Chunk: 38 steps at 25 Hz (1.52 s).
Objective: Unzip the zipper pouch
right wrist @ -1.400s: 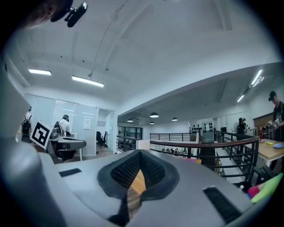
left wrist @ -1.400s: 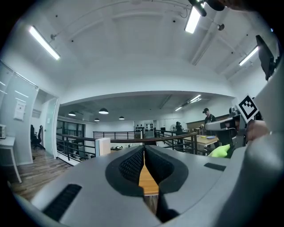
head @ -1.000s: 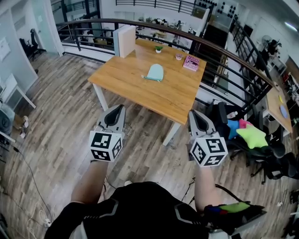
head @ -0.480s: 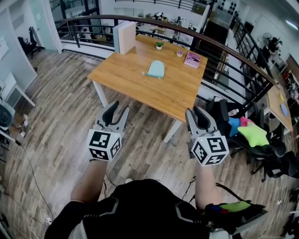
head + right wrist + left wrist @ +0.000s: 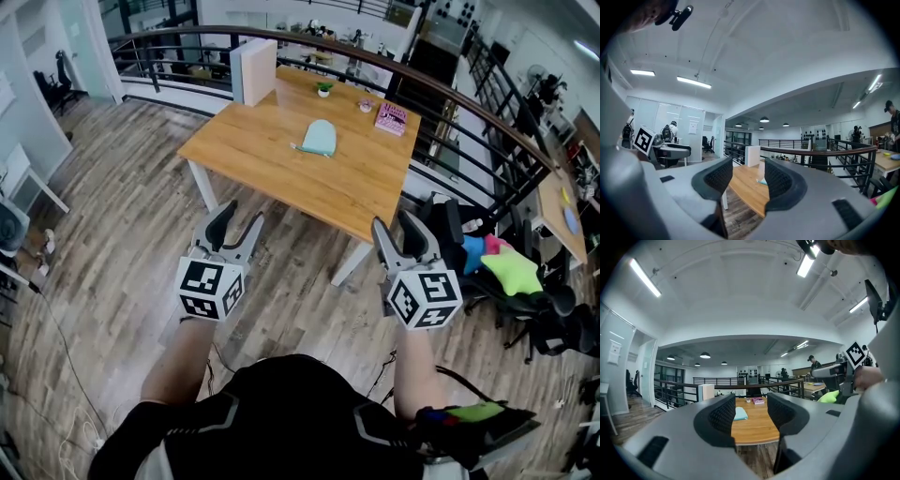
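Zipper pouch (image 5: 319,138) on wooden table (image 5: 261,157)

The pale teal fabric zipper pouch (image 5: 319,137) on the wooden worktop (image 5: 262,159) is too small to show its zipper. A jaw covers its left edge in the left gripper view; the right gripper view shows only a sliver of it.

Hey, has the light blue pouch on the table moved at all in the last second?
No. The pouch sits at the same spot on the table, same offset from the pink book.
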Each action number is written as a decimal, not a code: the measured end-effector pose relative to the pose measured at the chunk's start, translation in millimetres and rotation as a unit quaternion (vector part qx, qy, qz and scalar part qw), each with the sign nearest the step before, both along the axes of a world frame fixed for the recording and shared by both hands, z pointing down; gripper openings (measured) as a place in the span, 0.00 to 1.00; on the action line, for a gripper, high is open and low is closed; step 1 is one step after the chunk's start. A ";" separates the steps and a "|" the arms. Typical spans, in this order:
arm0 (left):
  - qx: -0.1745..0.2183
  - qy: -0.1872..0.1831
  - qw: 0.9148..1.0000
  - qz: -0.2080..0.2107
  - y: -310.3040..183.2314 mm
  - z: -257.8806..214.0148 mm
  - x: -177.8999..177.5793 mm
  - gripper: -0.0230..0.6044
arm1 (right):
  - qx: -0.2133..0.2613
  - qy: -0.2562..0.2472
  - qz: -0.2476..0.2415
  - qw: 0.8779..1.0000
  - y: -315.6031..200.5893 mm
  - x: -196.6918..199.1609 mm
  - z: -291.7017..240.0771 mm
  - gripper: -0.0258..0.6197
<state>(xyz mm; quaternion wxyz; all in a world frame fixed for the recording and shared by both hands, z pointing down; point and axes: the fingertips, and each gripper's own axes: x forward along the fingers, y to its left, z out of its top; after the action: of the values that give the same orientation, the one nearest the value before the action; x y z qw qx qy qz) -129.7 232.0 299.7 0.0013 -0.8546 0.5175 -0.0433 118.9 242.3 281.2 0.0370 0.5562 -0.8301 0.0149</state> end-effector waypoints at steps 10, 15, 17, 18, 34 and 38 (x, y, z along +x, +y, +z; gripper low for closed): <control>-0.004 0.011 0.999 0.034 -20.5 12.2 -33.9 0.43 | -0.006 0.007 0.008 1.000 -14.3 -45.0 8.1 0.44; -0.005 0.010 0.999 0.036 -43.2 20.6 -47.1 0.43 | -0.007 0.024 -0.005 1.000 -36.6 -64.9 13.2 0.44; -0.003 0.006 0.999 0.034 -53.1 22.2 -49.7 0.43 | -0.003 0.028 -0.012 1.000 -49.8 -68.7 14.4 0.44; -0.002 0.005 0.999 0.031 -59.1 22.7 -51.1 0.43 | -0.001 0.029 -0.018 0.999 -57.4 -70.7 15.0 0.44; -0.008 -0.006 0.999 -0.048 -203.5 17.1 -20.4 0.43 | 0.009 0.043 -0.120 0.992 -232.8 -46.3 17.4 0.44; -0.006 -0.013 0.999 -0.050 -241.6 12.6 7.0 0.43 | 0.013 0.037 -0.125 0.991 -270.7 -18.0 15.0 0.44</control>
<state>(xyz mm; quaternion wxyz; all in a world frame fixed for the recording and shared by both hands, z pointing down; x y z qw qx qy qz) -122.7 -9.6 312.3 0.0001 -0.8271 0.5591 -0.0575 100.9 -28.4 296.2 0.0624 0.4487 -0.8913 -0.0209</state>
